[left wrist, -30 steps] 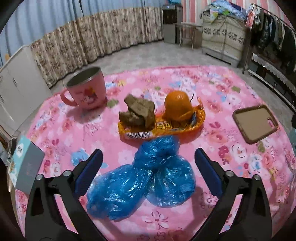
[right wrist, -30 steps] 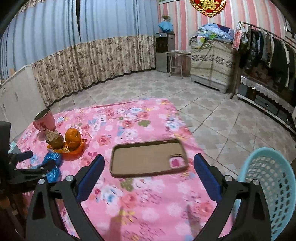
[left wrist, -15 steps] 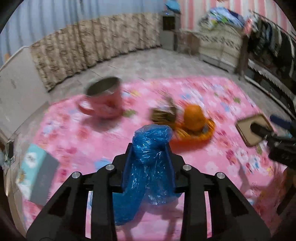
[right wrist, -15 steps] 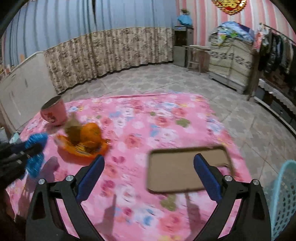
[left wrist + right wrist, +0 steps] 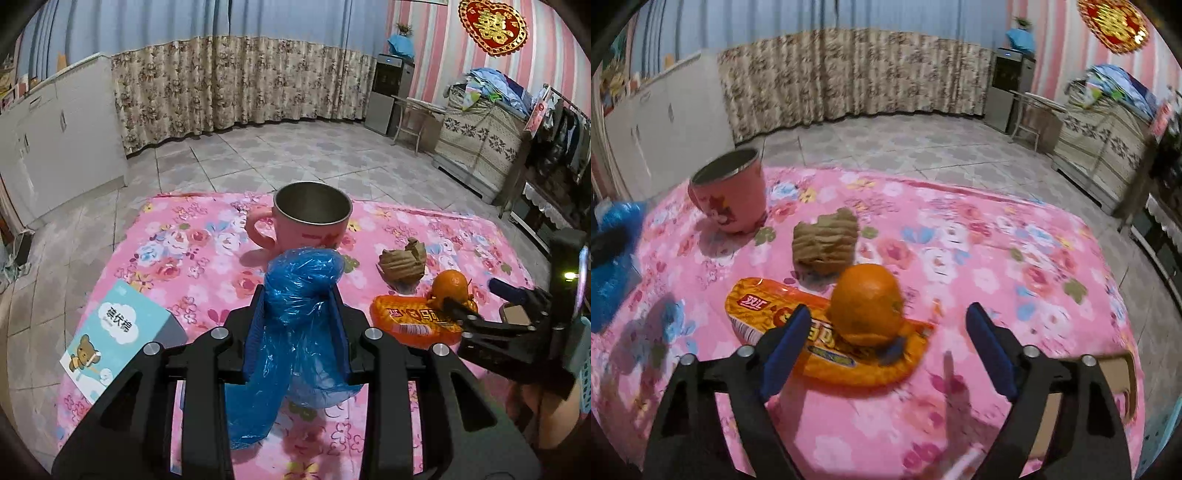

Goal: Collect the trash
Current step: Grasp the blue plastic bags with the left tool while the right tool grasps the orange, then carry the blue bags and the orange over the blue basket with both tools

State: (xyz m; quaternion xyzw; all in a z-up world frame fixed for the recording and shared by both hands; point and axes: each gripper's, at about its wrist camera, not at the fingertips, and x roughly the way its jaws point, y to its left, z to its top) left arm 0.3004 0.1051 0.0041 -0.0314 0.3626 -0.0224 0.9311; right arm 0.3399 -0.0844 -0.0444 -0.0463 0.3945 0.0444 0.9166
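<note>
Left tongs pinch the blue plastic bag, its tail hanging just above the tabletop; carry it clear of the pink mug behind. Right tongs are spread wide and closing, nothing pressed yet, pads either side of the orange sitting on the orange snack wrapper. Best to go low for the wrapper edge, not the fruit. Crumpled brown paper lies just beyond, untouched. Blue basket peeks at the right edge.
</note>
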